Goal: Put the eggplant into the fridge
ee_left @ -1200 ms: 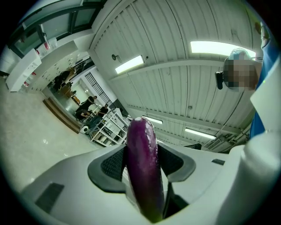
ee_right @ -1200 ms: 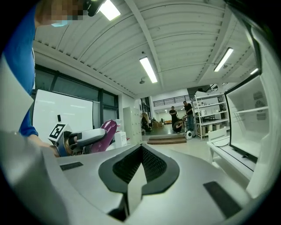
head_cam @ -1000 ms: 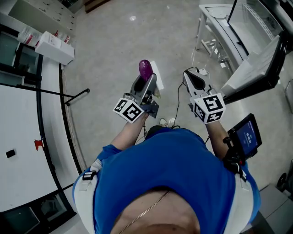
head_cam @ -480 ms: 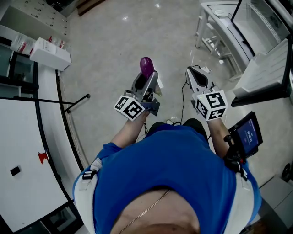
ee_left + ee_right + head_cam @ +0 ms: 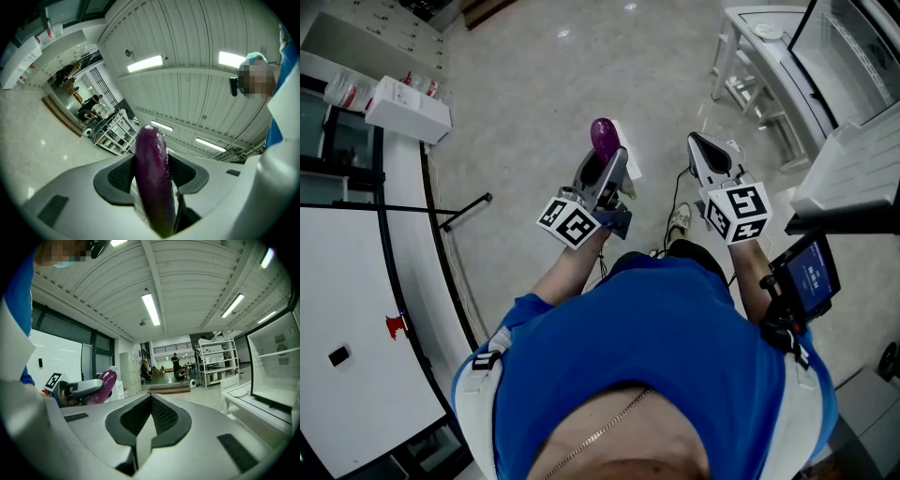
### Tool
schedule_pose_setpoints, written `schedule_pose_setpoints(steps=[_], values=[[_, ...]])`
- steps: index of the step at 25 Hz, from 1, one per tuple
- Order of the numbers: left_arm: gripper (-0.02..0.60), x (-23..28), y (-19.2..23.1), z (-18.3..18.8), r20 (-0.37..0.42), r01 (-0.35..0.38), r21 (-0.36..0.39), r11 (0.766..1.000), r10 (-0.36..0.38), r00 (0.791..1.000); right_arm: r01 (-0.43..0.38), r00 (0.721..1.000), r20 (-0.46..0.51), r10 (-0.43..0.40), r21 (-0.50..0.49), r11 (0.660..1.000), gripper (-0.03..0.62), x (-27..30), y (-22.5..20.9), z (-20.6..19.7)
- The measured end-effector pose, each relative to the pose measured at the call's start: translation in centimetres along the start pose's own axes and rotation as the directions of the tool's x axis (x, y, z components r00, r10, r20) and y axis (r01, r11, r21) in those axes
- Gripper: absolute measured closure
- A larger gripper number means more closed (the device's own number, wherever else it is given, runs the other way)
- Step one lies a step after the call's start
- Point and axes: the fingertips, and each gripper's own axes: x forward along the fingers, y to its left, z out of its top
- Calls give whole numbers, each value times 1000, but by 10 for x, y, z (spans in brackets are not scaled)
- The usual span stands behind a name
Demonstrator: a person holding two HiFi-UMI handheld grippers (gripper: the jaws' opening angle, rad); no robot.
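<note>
A glossy purple eggplant (image 5: pixel 603 137) (image 5: pixel 153 178) sticks out of my left gripper (image 5: pixel 605 167) (image 5: pixel 152 174), which is shut on it and points upward over the floor. From the right gripper view the eggplant (image 5: pixel 104 385) shows at the left, held in the left gripper (image 5: pixel 86 389). My right gripper (image 5: pixel 709 155) (image 5: pixel 151 417) is shut with nothing between its jaws, held beside the left one. The open fridge (image 5: pixel 853 56) (image 5: pixel 276 376) stands at the right, with white shelves inside.
A white counter (image 5: pixel 347 309) with dark rails runs along the left, with a white box (image 5: pixel 408 103) on it. A white low table (image 5: pixel 769 56) stands by the fridge. People and metal shelving (image 5: pixel 213 359) are far across the room. A small screen (image 5: pixel 811 277) hangs at my right.
The view has shifted slightly as I step forward; both grippers keep their pose, the left still holding the eggplant. The fridge has slid toward the right edge.
</note>
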Motion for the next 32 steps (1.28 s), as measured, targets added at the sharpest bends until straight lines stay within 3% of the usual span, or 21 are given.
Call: schedule_pose_setpoints(steps=[7,12,17,24,32], values=[[351,19,11,21,-6,14,5,1000,-14,1000,14,1000,21,-14,-6,1000,592,23,-7,22],[351,111,40,6,-32,41,10,999,-41,999,46,998,33,-47,9,999,592,58,-91,25],[351,140,41,15,-55,97,-1,995,-97,994,100,994,41,-100,3,995,592,64,-104,39],[351,227,49,-25,-96,127,-26,992,-129,987,138,990,24,-138,23,990,592,74,-183,28],[351,261,43,-35,-155,186,-53,981,-192,969,211,977,21,-212,36,977,592,69,-206,33]])
